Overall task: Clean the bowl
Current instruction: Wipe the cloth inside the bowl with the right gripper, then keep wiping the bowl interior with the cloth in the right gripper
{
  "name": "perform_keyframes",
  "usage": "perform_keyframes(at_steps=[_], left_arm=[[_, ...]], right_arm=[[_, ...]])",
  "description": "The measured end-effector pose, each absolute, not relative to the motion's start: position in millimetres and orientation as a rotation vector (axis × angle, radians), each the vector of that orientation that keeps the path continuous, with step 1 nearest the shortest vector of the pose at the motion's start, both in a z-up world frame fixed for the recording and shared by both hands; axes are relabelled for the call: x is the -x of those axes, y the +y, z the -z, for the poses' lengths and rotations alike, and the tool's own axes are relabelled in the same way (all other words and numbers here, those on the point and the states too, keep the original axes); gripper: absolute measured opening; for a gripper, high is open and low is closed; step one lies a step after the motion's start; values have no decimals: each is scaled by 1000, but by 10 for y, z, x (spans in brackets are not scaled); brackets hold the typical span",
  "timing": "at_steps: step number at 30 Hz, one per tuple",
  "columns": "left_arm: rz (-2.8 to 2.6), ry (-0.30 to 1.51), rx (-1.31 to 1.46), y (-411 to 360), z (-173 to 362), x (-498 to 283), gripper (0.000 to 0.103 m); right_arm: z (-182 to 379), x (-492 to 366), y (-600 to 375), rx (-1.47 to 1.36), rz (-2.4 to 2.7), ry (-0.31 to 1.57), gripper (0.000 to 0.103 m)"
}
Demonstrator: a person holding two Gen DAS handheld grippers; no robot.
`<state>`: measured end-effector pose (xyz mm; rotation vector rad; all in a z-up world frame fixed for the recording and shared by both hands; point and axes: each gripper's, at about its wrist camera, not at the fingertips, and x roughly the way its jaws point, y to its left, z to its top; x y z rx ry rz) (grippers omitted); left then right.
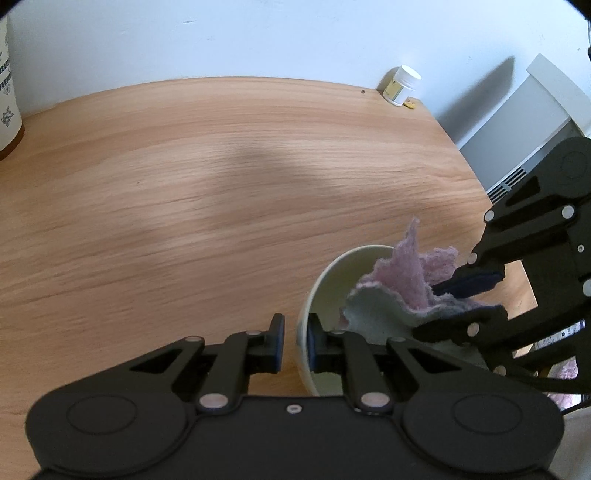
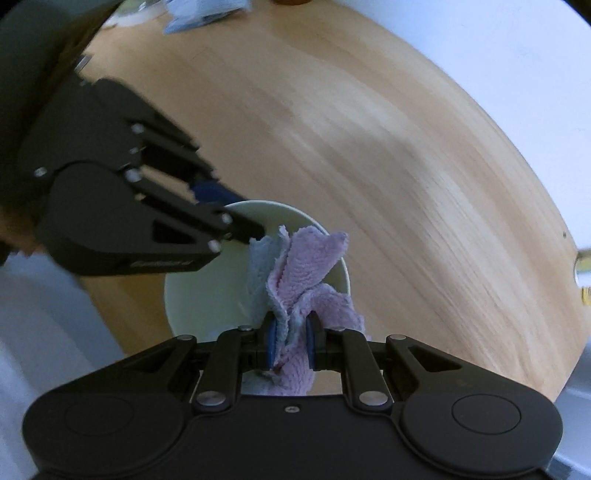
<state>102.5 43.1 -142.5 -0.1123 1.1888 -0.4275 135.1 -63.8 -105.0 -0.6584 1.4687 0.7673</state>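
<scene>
A pale cream bowl stands on the wooden table near its right edge; it also shows in the right wrist view. My left gripper is shut on the bowl's rim, one finger outside and one inside. It also shows in the right wrist view. My right gripper is shut on a pink and pale blue cloth and holds it inside the bowl. In the left wrist view the cloth bunches up over the bowl's right side, with my right gripper coming in from the right.
A small white pill jar stands at the table's far right corner by the wall. A patterned container stands at the far left. A white radiator is beyond the table's right edge. Blurred blue packaging lies at the table's far end.
</scene>
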Motion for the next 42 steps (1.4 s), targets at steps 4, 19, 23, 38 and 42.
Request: perform_keyframes(at_steps=[4, 19, 23, 38, 42], left_arm=[[430, 1189, 114, 438, 1427, -1024, 12], [417, 1215, 189, 500, 1448, -1067, 7], [407, 1216, 204, 520, 1451, -1084, 7], [357, 1253, 322, 648, 1484, -1096, 9], [347, 1256, 323, 640, 1492, -1096, 11]], right_arm=[[1133, -1375, -619, 679, -811, 1505, 17], [1467, -1440, -528, 584, -821, 1530, 18], [1350, -1513, -585, 482, -841, 1539, 18], [1192, -1742, -903, 0, -909, 1518, 18], [1263, -1614, -840, 23, -877, 1511, 18]])
